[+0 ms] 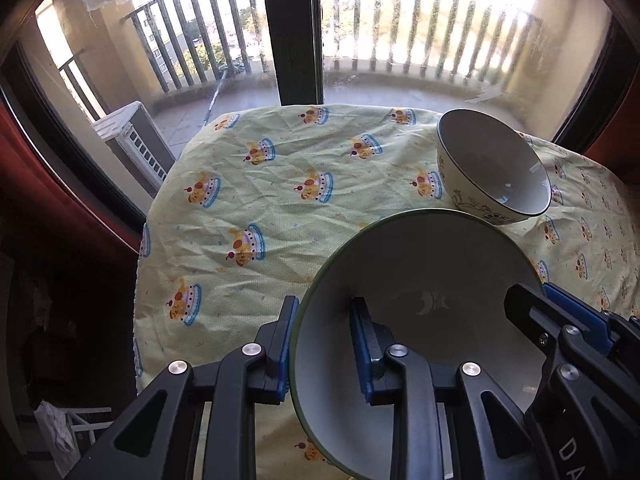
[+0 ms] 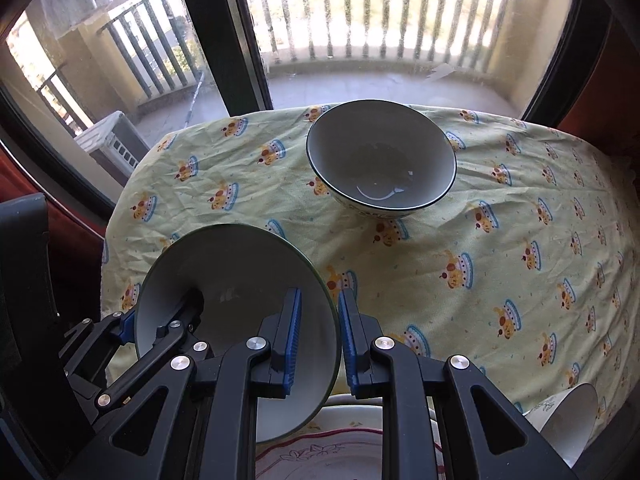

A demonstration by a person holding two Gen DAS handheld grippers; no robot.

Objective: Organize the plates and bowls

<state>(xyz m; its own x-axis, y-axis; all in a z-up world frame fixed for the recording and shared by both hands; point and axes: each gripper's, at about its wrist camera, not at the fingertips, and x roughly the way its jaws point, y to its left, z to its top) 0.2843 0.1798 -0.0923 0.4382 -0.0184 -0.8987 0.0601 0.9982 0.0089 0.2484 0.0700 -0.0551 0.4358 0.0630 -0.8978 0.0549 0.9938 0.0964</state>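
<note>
White bowls [image 2: 236, 320] [image 2: 382, 160]: two, claws [image 1: 324, 344] [image 2: 320, 340]: two

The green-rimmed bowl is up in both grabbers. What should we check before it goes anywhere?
1. Left gripper clamped on the green-rimmed bowl, one finger inside, one outside the wall: ok.
2. Right gripper clamped on the opposite wall: ok.
3. Patterned bowl upright and empty on the tablecloth: ok.
4. Bare cloth between the two bowls: ok.
5. Plate underneath, clear of the held bowl: cannot tell.
6. Tipped white bowl at the near edge, stable: cannot tell.
</note>
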